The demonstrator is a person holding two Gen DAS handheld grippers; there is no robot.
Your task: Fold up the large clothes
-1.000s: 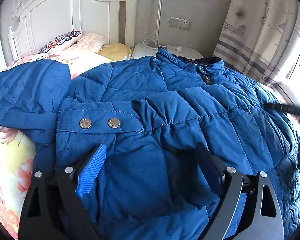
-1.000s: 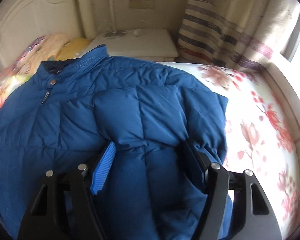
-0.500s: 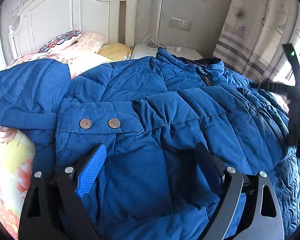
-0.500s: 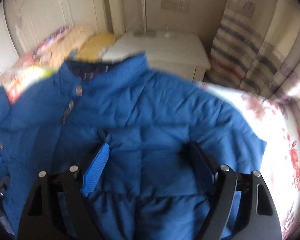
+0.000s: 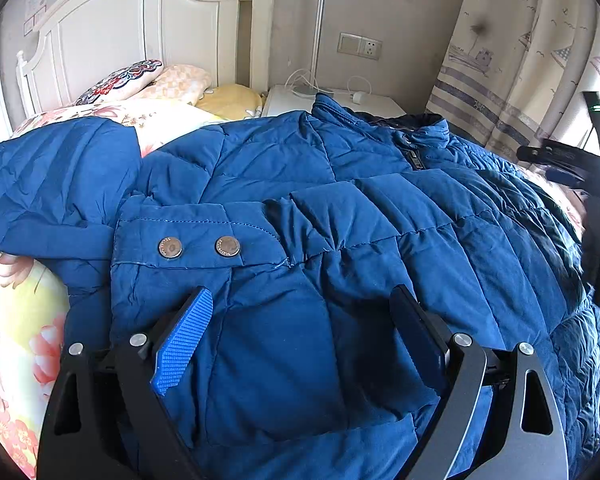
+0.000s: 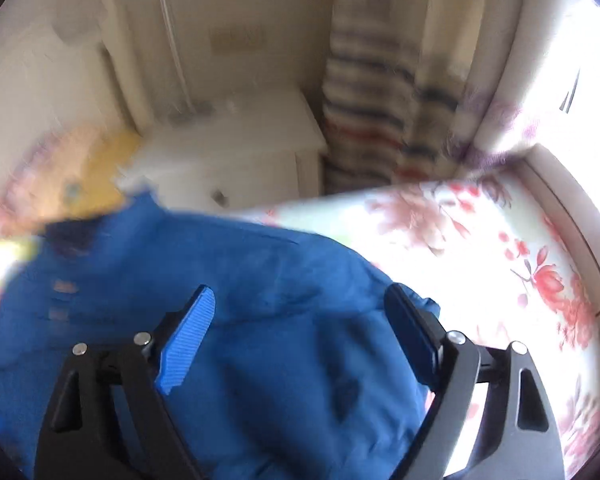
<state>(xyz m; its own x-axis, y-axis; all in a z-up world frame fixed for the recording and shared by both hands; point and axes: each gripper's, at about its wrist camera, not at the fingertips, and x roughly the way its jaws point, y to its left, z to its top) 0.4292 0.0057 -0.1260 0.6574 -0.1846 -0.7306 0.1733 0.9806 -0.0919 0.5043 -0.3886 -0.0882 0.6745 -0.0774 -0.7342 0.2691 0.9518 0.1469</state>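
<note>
Blue quilted jacket (image 5: 340, 216) lies spread across the floral bed (image 6: 500, 248). Left gripper (image 5: 300, 336) tilts down over a folded sleeve, jaws wide, gripping nothing. Right gripper (image 6: 300, 332), toward three o'clock, is opening, fabric lying loose between its pads.

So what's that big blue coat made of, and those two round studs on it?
The blue coat looks like a smooth woven shell, probably nylon or polyester, over puffy filling: stitched quilt lines, soft bulges, a faint sheen. The two studs look like dull metal snaps, brownish and slightly shiny. Neither can be confirmed by sight.
</note>
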